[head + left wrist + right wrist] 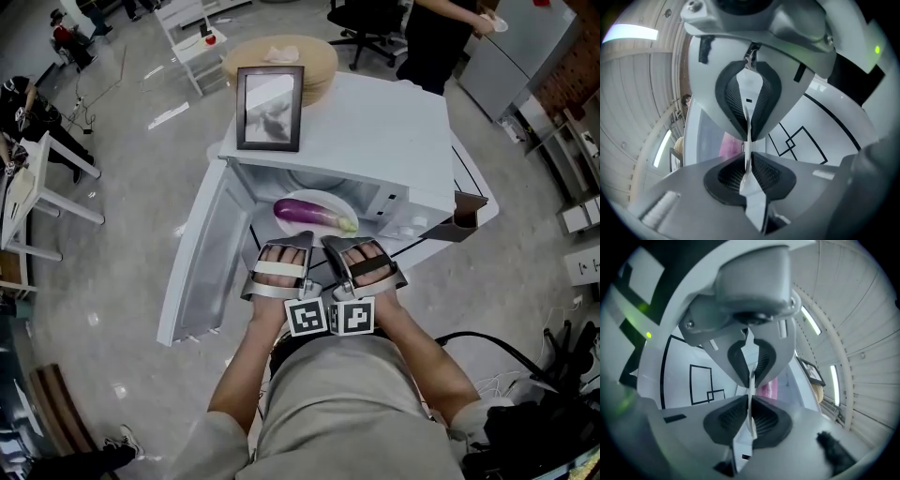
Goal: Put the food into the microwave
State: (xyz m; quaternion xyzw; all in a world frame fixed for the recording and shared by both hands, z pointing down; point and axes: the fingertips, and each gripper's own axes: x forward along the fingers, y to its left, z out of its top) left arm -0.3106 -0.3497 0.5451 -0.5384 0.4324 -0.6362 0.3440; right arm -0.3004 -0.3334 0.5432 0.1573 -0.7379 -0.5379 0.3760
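— What is seen nearest?
— The left gripper (281,246) and the right gripper (361,246) are held side by side before the open microwave (375,131), whose door (202,262) is swung out to the left.
— How are the jaws set?
— Each pair is clamped on the near rim of the white plate (323,196), which is seen edge-on between the black pads in both gripper views.
— Where is the food found?
— The purple eggplant (309,213) is laid across the plate, just inside the cavity's front edge. Whether the plate is set down cannot be told.
— And farther off?
— A dark picture frame (270,108) is stood at the front left corner of the microwave's top.
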